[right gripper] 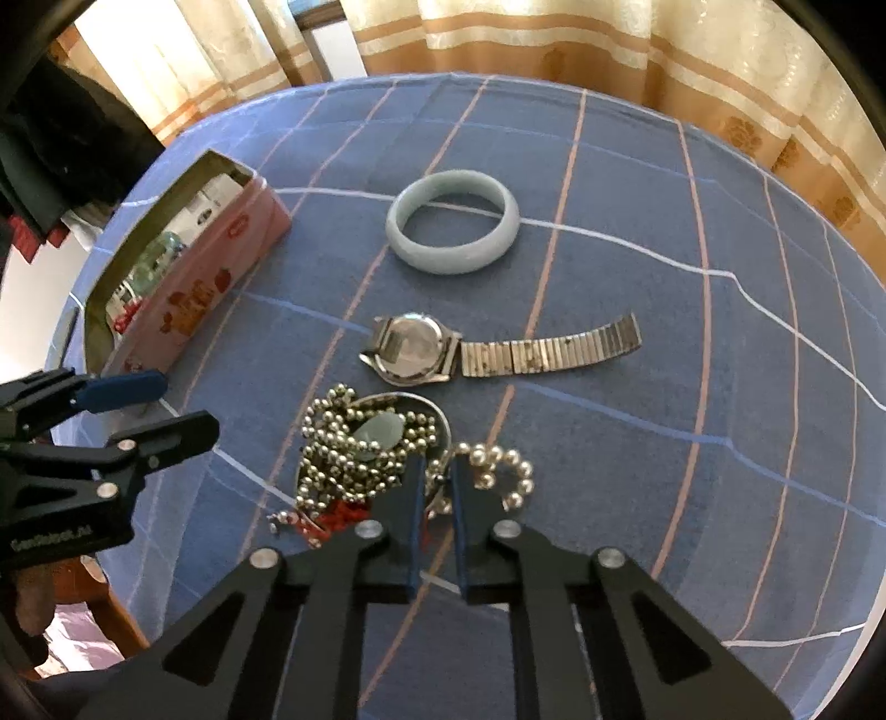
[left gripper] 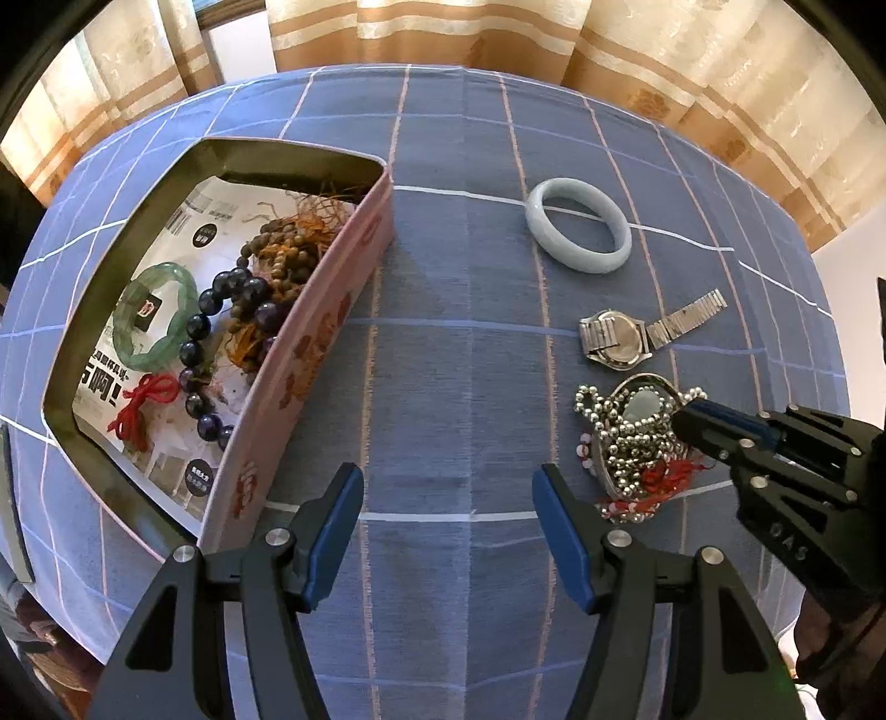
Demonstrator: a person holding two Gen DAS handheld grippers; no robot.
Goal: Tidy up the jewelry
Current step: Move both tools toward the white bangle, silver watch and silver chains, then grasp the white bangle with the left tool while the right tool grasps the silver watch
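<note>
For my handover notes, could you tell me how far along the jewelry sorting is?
Roughly halfway. Done: the pink tin already holds a green bangle, dark bead bracelet and brown beads. In hand: the right tongs are closed on the silver bead chain piled on a small dish. Left: the pale bangle and wristwatch lie on the cloth. The left tongs are open, empty.

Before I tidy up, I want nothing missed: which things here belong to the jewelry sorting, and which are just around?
Belongs to the job:
pink tin
pale bangle
watch
silver bead pile, nipped by the right hand-held gripper
left hand-held gripper, open

Just around:
checked tablecloth
curtains
</note>
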